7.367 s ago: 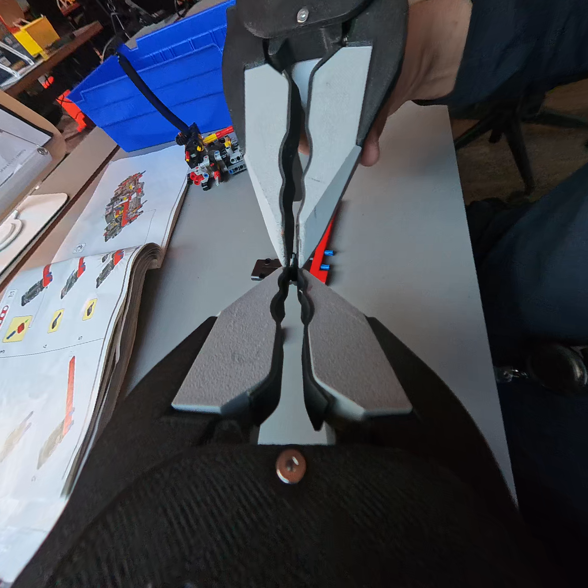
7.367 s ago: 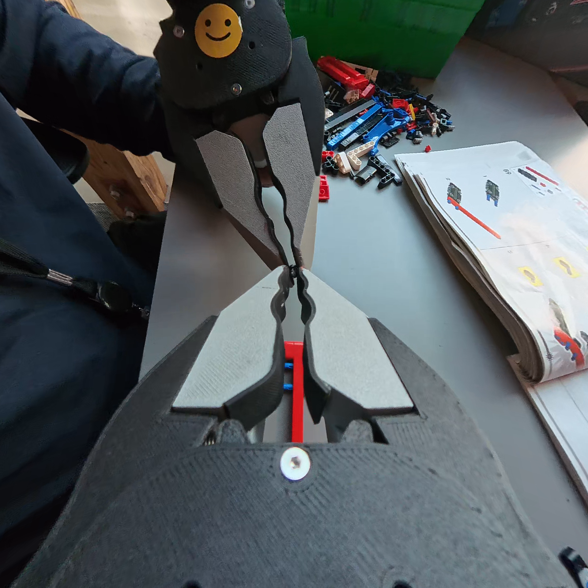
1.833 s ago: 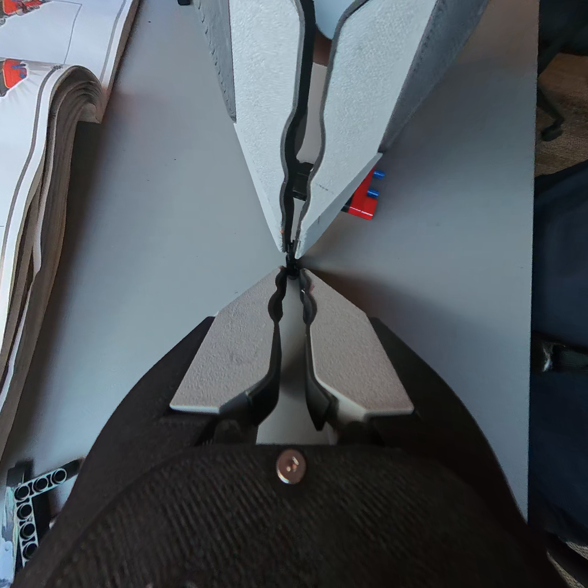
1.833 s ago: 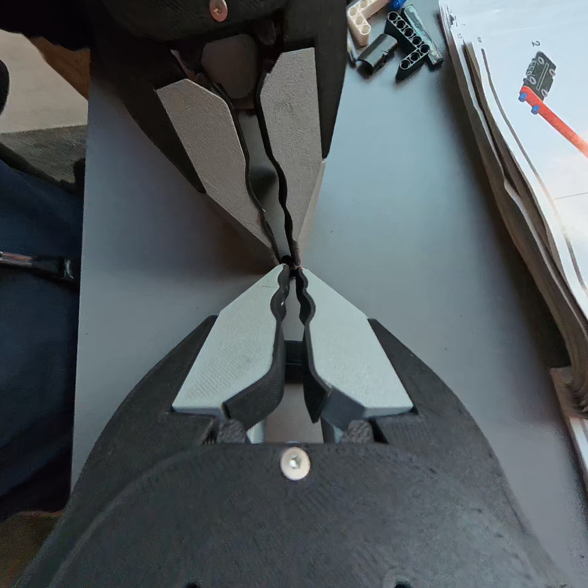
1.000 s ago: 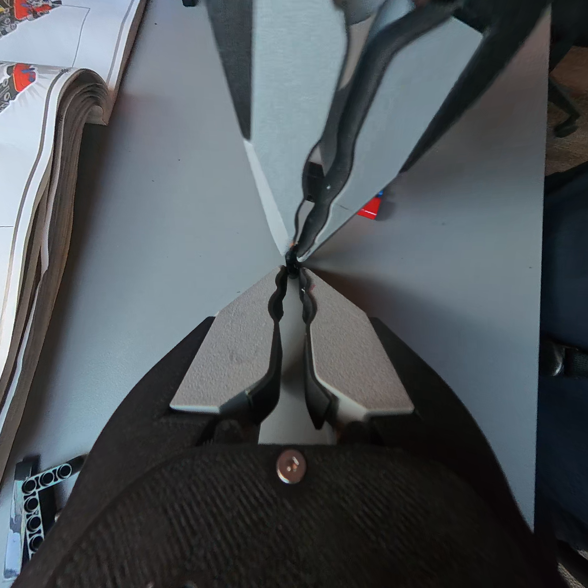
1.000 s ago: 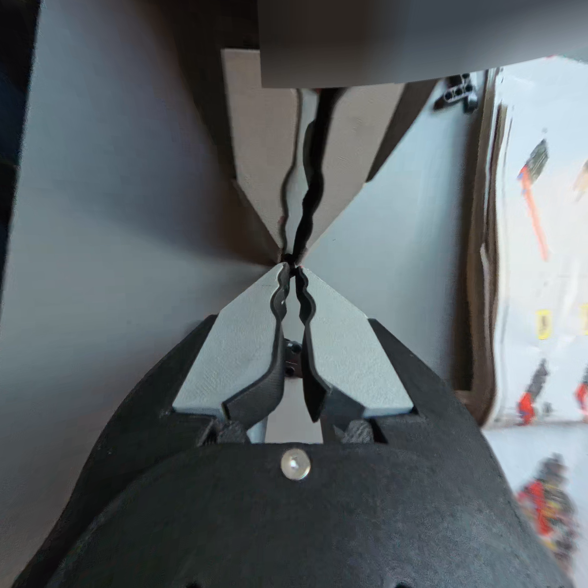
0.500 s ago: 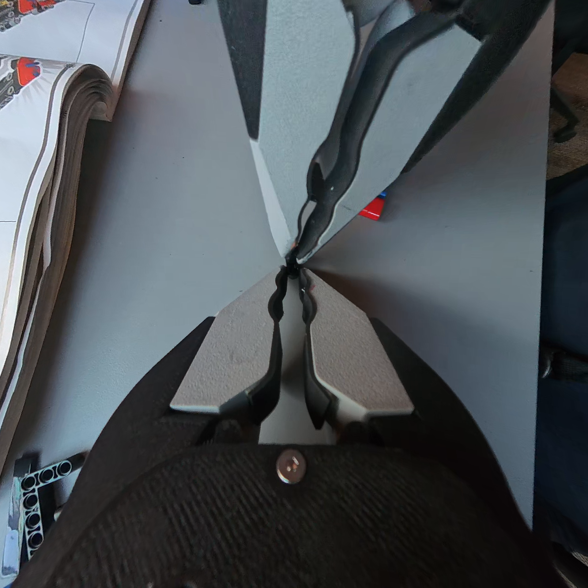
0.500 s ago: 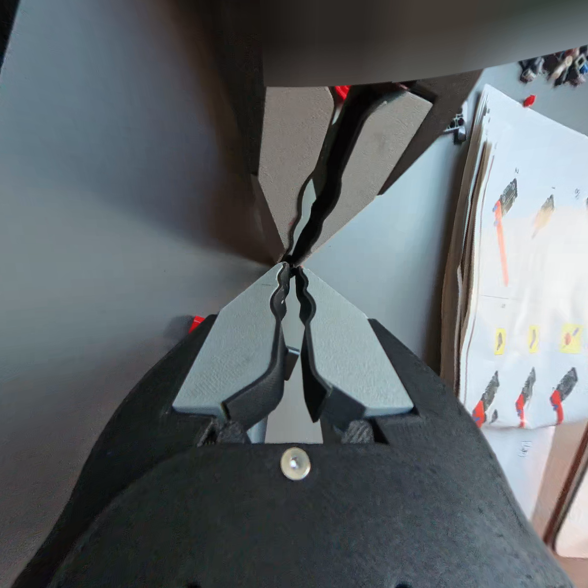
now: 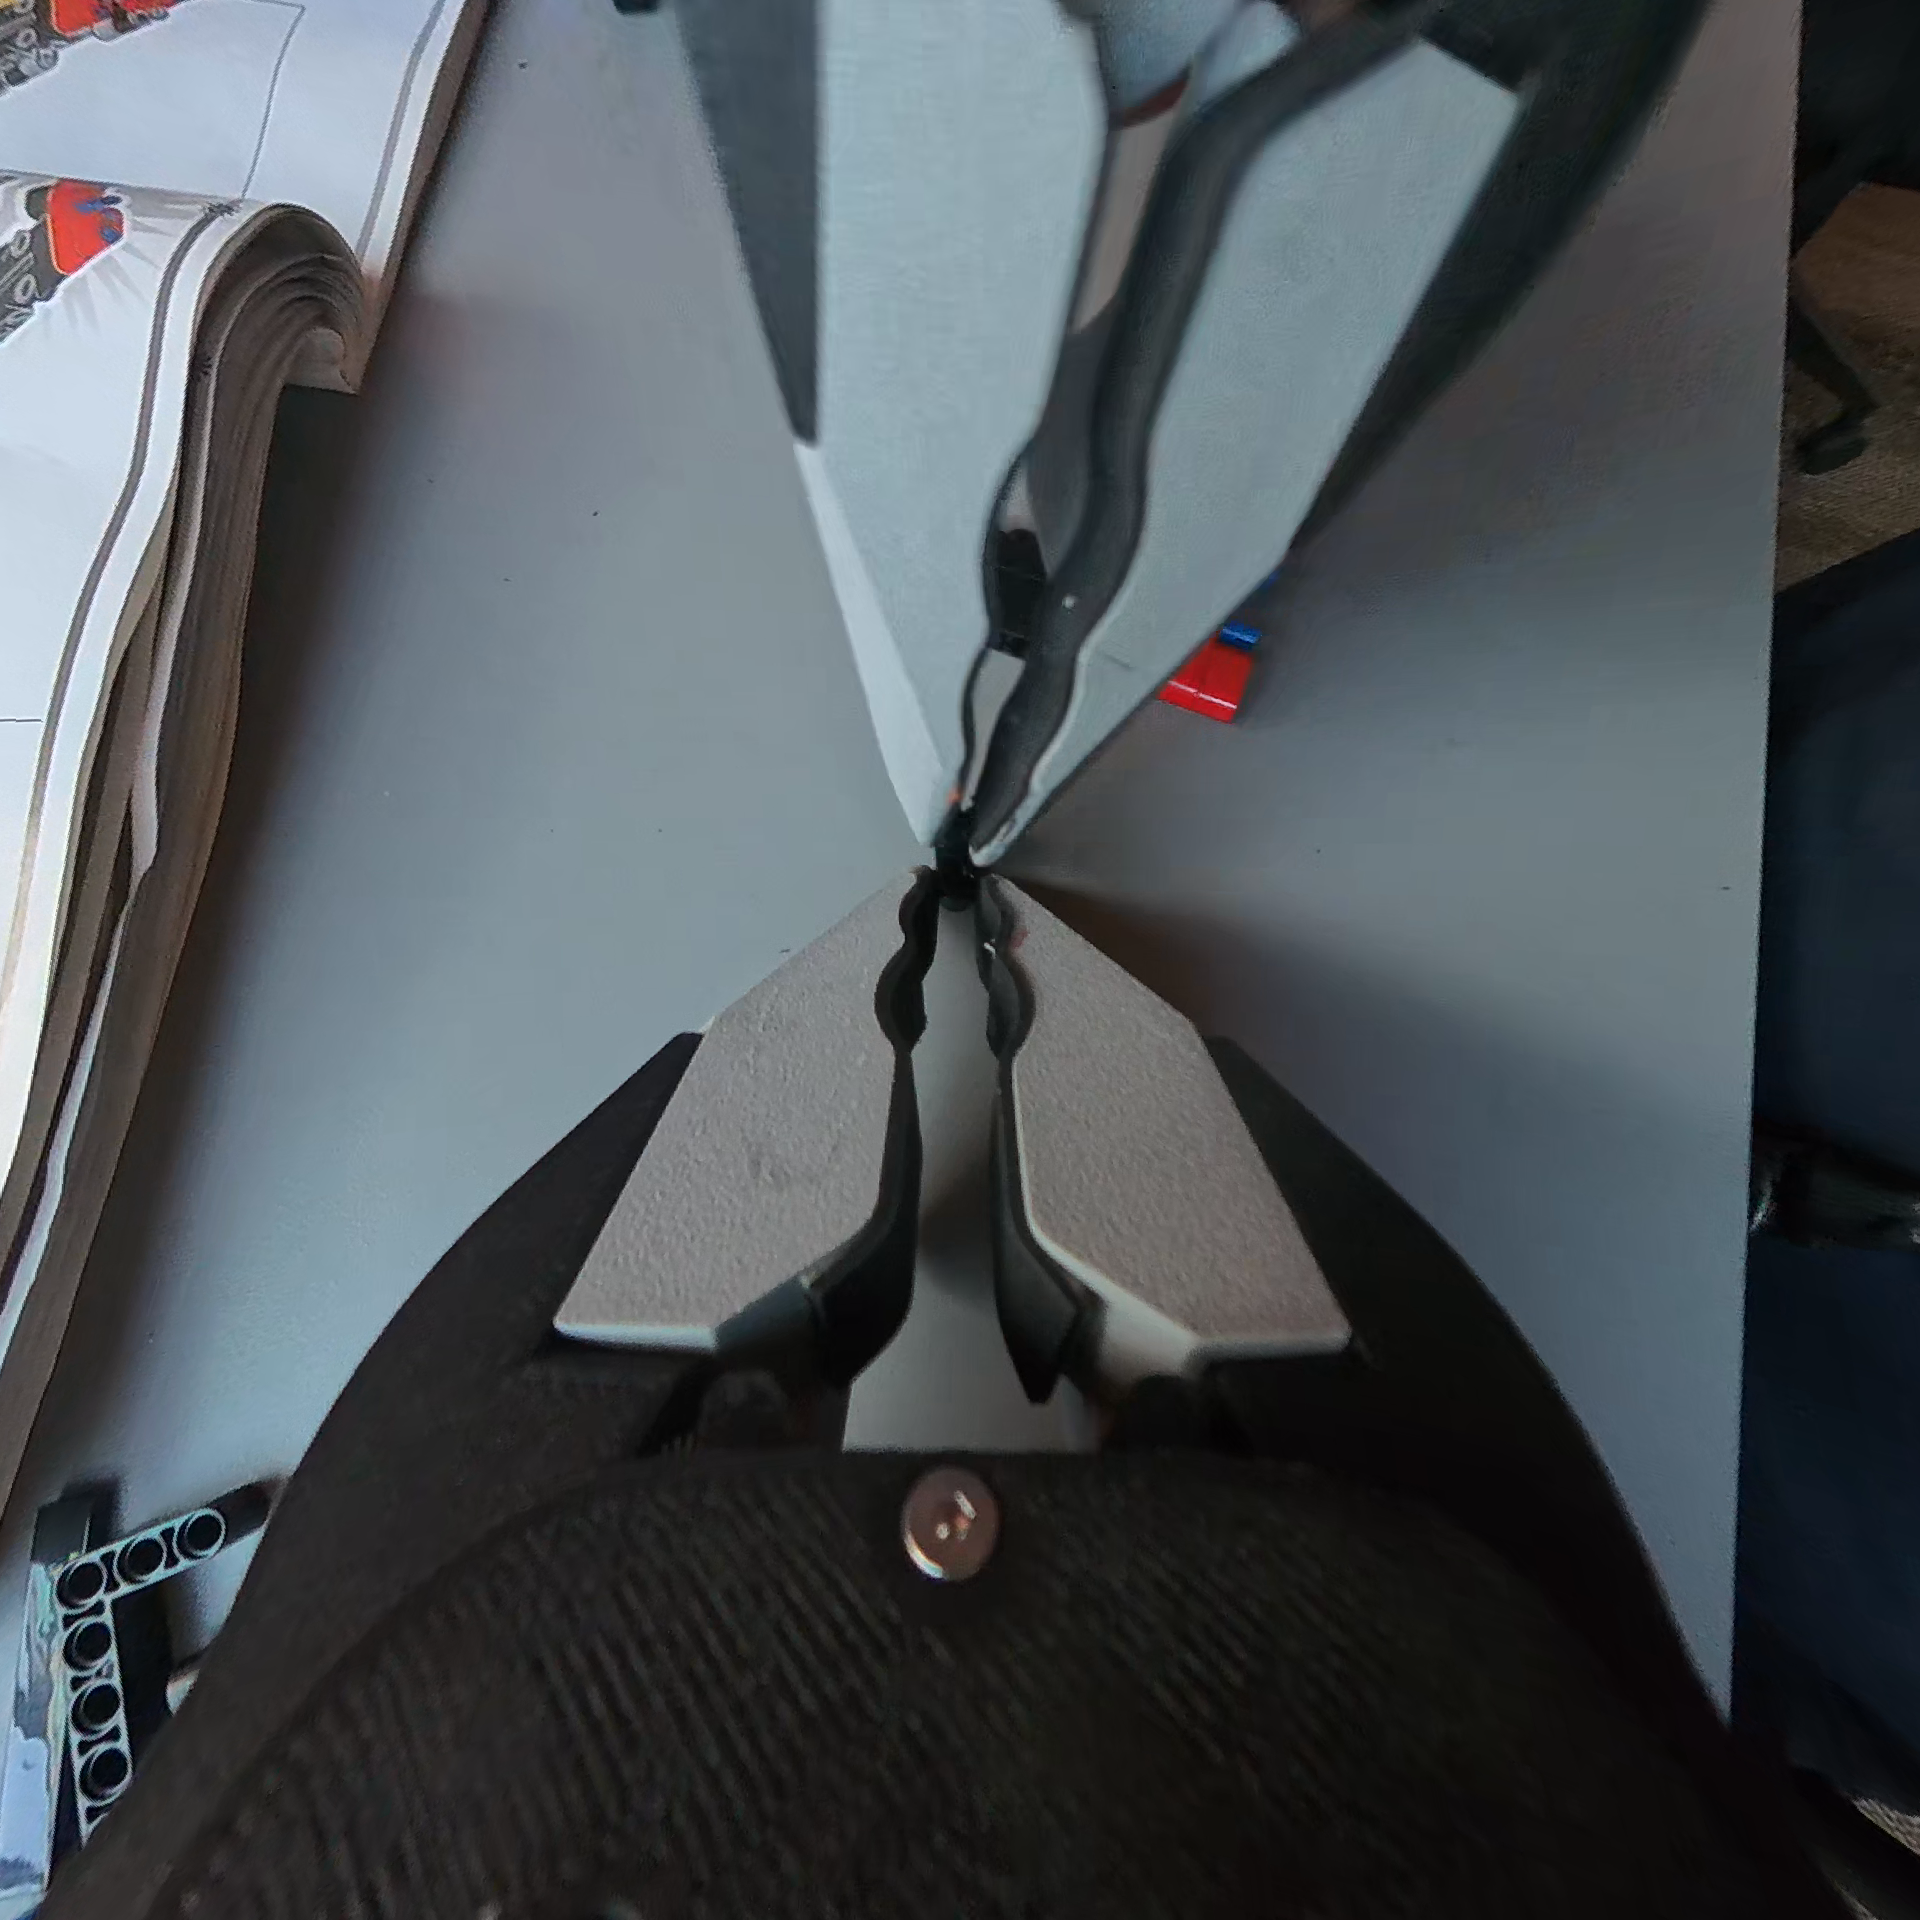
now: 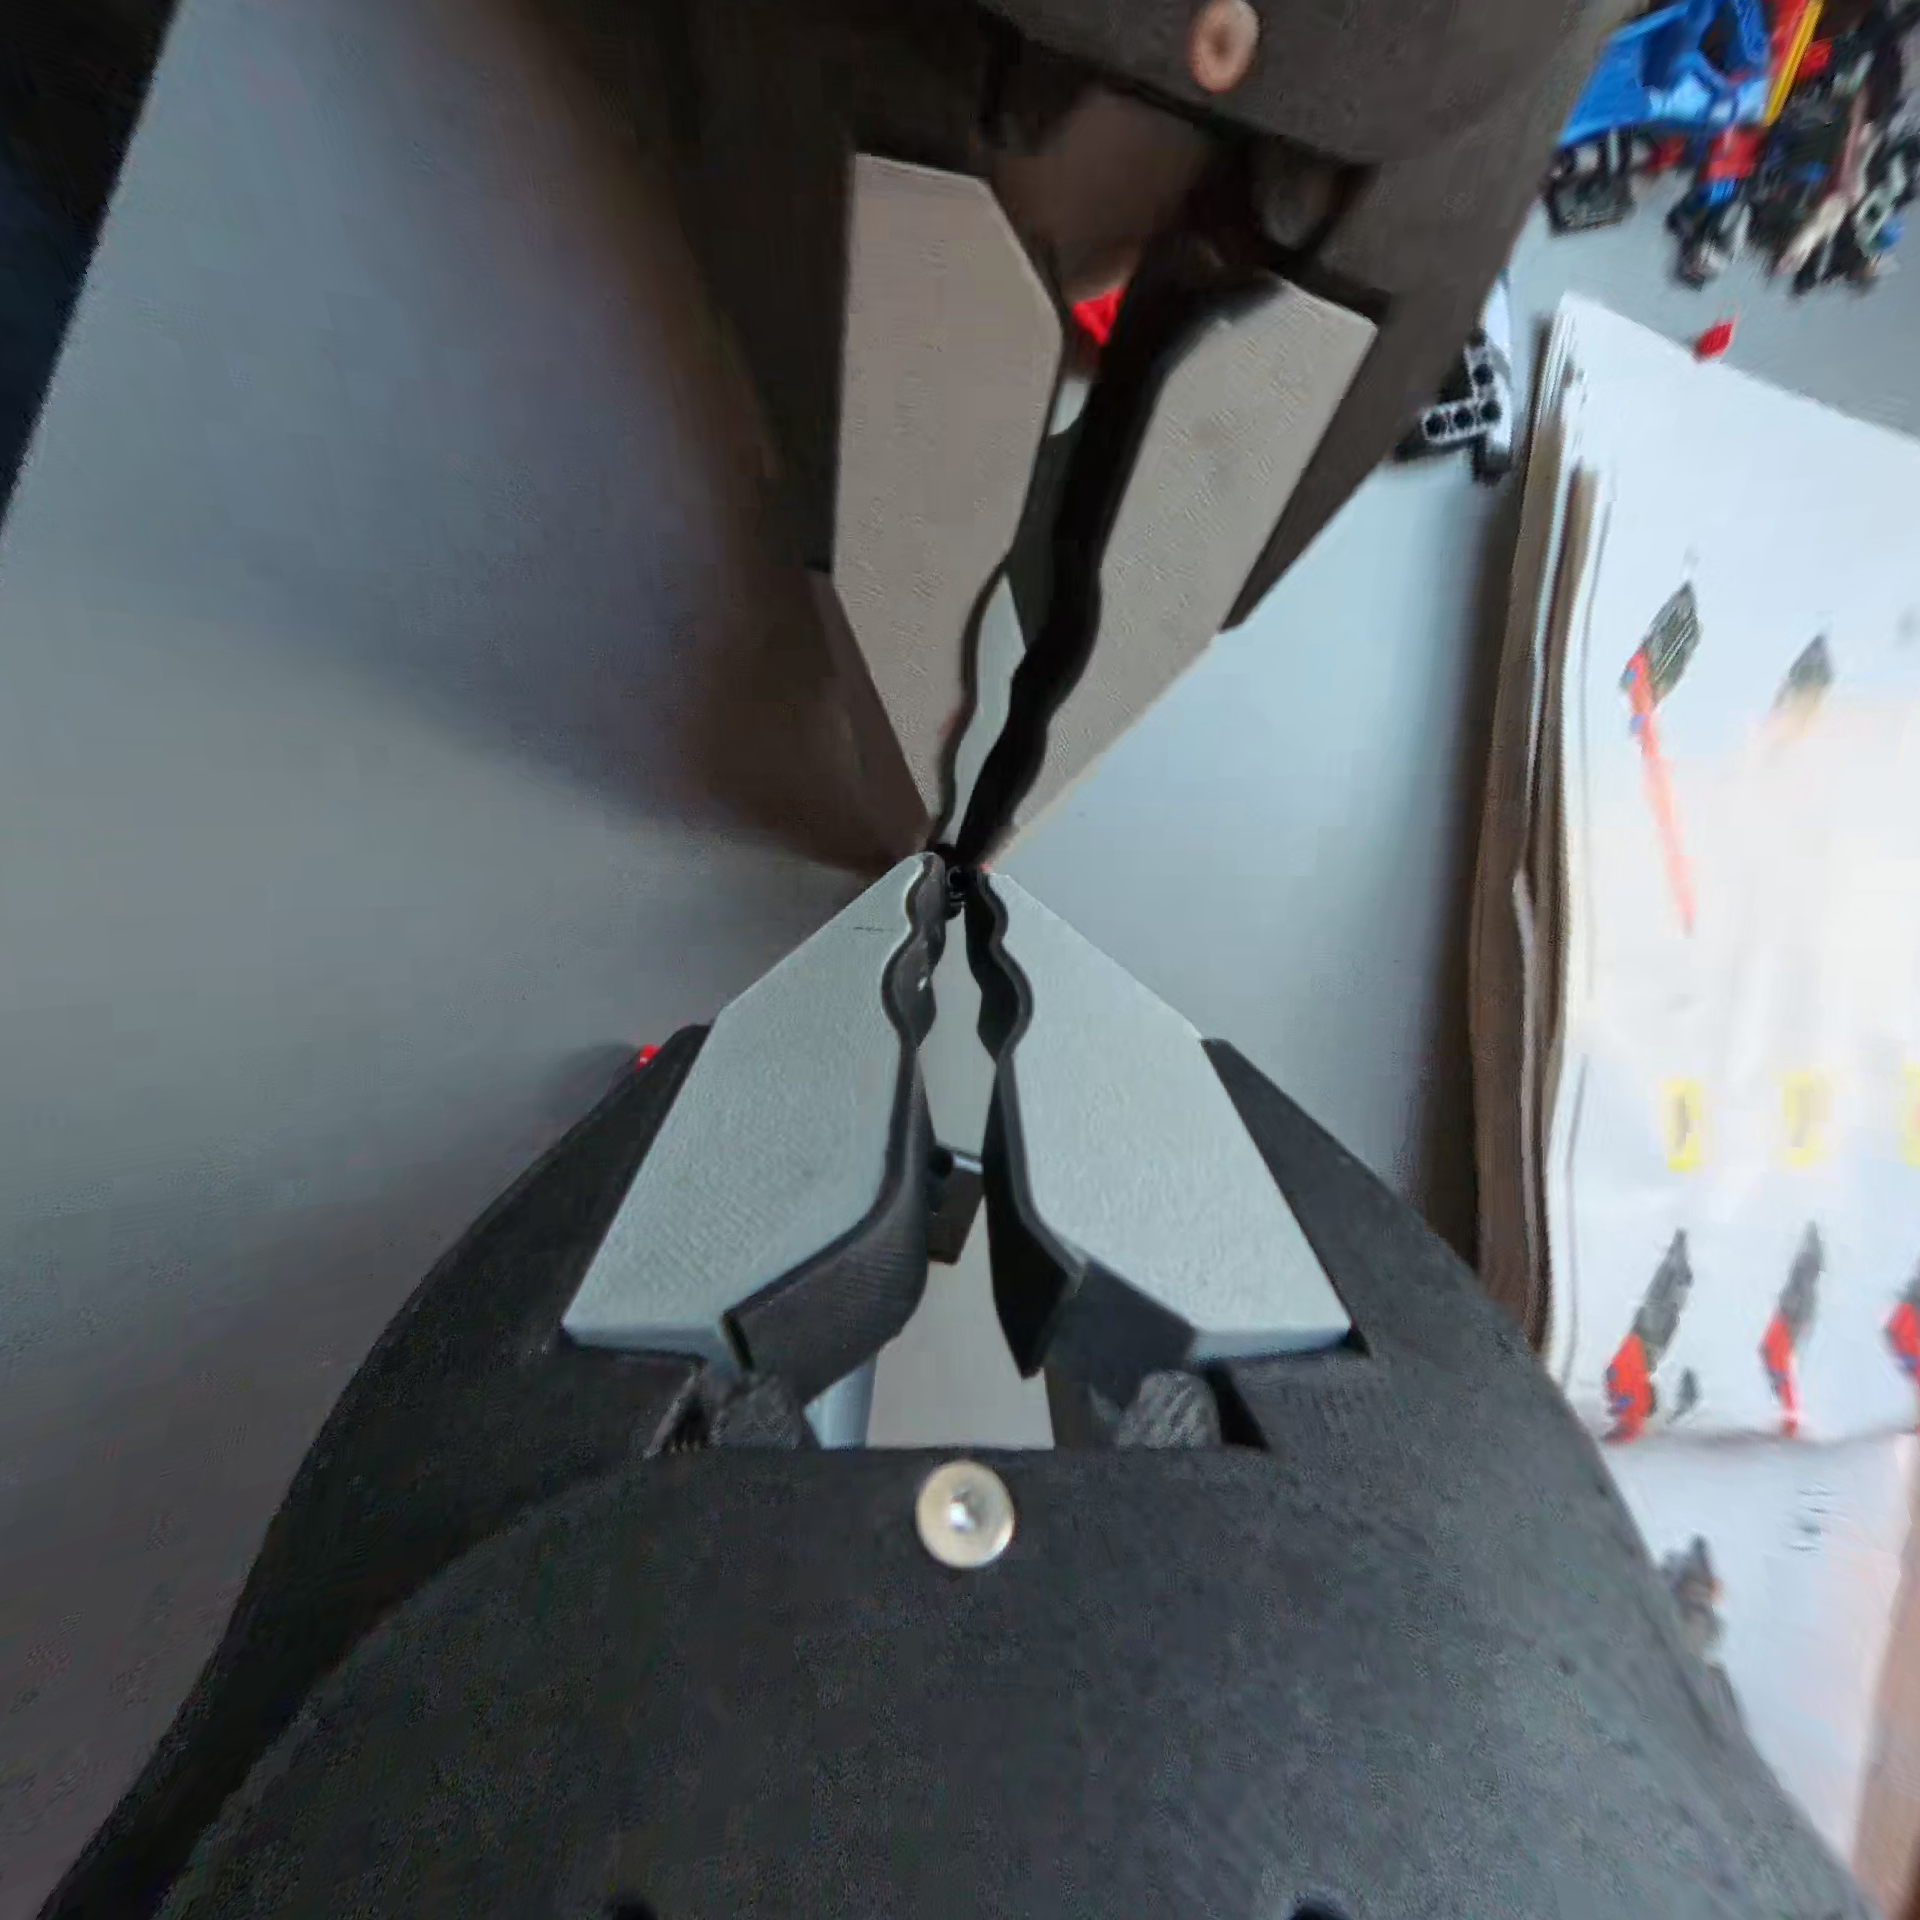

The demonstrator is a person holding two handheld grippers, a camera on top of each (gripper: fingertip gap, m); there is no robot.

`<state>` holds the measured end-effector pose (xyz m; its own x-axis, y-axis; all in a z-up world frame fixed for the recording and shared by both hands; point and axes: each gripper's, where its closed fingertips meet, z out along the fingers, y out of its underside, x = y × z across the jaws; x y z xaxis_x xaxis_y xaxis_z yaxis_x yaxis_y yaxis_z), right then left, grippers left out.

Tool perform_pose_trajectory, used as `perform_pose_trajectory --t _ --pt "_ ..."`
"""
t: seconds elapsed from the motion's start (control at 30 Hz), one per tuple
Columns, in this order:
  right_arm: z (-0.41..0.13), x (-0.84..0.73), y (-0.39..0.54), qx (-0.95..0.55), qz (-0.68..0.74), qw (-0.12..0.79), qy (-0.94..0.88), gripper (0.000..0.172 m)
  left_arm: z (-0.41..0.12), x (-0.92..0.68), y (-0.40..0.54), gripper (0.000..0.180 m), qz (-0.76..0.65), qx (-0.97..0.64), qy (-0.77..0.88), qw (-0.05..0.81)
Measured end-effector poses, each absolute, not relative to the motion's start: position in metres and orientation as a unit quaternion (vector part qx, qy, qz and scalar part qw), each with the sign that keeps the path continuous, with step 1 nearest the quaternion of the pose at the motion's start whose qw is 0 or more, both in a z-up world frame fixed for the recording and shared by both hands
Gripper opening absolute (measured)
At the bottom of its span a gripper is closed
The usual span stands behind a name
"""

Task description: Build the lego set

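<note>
Two grippers met tip to tip above the grey table (image 9: 520, 727), both pinching one small black piece (image 9: 952, 891): the left gripper (image 9: 954, 896) and the right gripper (image 10: 958, 883) each had their fingertips closed on it from opposite ends. Beyond the piece, a red brick with a blue pin (image 9: 1210, 681) lay on the table, partly hidden behind the right gripper's fingers (image 9: 935, 416). An open instruction booklet (image 9: 125, 436) lay well to the side of the piece, and a black beam with holes (image 9: 114, 1621) lay by the booklet's near corner. A heap of loose bricks (image 10: 1787, 135) sat past the booklet's far end.
</note>
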<state>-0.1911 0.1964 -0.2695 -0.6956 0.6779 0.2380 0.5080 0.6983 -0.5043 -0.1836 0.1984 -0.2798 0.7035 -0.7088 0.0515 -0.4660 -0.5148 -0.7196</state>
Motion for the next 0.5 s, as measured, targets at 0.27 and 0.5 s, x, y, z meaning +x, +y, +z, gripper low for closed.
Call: perform_pose_trajectory --t 0.27,0.5 --pt "-0.2696 -0.1901 0.1971 -0.394 0.263 0.201 -0.858 0.002 -0.2799 -0.1835 0.1989 0.005 -0.166 -0.853 0.344 0.355" --pt "-0.2695 -0.1879 0.1982 -0.444 0.339 0.170 -0.812 0.003 -0.2798 -0.1831 0.1986 0.005 -0.176 -0.854 0.341 0.351"
